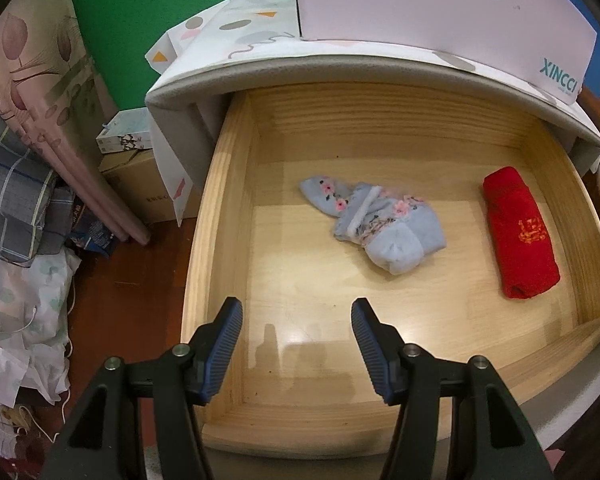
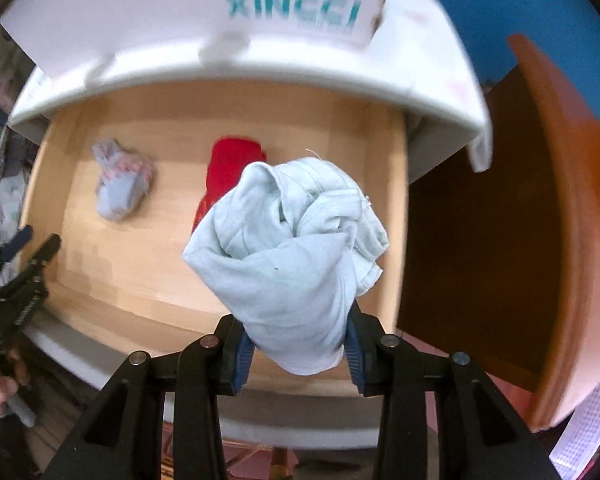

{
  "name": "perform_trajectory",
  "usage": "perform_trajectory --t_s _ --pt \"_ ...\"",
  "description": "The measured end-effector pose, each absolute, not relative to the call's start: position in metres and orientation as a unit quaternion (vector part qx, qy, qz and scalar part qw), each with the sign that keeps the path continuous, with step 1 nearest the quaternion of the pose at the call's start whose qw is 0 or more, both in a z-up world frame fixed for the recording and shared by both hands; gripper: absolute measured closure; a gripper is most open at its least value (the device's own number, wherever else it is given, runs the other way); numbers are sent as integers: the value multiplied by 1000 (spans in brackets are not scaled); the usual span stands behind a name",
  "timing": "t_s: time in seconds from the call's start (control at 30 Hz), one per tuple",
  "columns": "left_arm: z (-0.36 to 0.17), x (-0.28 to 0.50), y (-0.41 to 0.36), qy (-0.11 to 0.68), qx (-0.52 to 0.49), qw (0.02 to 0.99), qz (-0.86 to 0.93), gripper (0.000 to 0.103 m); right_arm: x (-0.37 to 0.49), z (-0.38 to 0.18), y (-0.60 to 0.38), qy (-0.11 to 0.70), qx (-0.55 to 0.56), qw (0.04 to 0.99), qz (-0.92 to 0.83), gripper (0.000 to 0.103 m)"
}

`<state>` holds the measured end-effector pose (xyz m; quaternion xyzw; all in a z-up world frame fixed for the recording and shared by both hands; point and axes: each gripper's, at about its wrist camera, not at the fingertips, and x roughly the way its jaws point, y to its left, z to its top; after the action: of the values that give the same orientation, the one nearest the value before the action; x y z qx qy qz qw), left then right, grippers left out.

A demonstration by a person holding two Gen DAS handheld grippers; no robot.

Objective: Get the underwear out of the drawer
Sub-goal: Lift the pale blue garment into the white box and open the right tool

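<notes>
Right gripper (image 2: 298,354) is clamped on a bunched pale blue underwear (image 2: 288,248), held above the open drawer (image 1: 204,216) so the cloth clears its walls. Left gripper (image 1: 297,322) hangs over the drawer's front, fingers apart and empty, free for the floral bundle (image 1: 374,224) or red roll (image 1: 516,232) lying on the drawer floor.

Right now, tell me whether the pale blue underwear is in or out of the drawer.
Out: the right tool holds the bunched underwear above the drawer.

The open pale wooden drawer (image 1: 228,184) has bare floor at front-left; the blue floral sock bundle (image 1: 374,224) and red rolled cloth (image 1: 518,236) occupy middle and right; the white cabinet top (image 1: 340,68) overhangs the back.
</notes>
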<state>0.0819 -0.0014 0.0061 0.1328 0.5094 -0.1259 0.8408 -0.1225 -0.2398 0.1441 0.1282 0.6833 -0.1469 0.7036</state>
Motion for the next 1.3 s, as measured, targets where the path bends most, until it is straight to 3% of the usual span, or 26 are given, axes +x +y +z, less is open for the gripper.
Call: perform_trajectory --t_s 0.33,0.57,0.93,1.3 --pt "4 82 -1 512 133 840 -125 45 -82 252 -272 631 114 754 -142 67" --pt "3 81 -1 512 132 840 -126 45 -35 292 -275 599 103 779 -155 67" --pt "3 83 2 514 122 839 -130 45 38 296 -281 588 85 785 -176 67" --pt "2 85 4 515 113 839 -132 45 90 261 -272 607 106 773 -153 67"
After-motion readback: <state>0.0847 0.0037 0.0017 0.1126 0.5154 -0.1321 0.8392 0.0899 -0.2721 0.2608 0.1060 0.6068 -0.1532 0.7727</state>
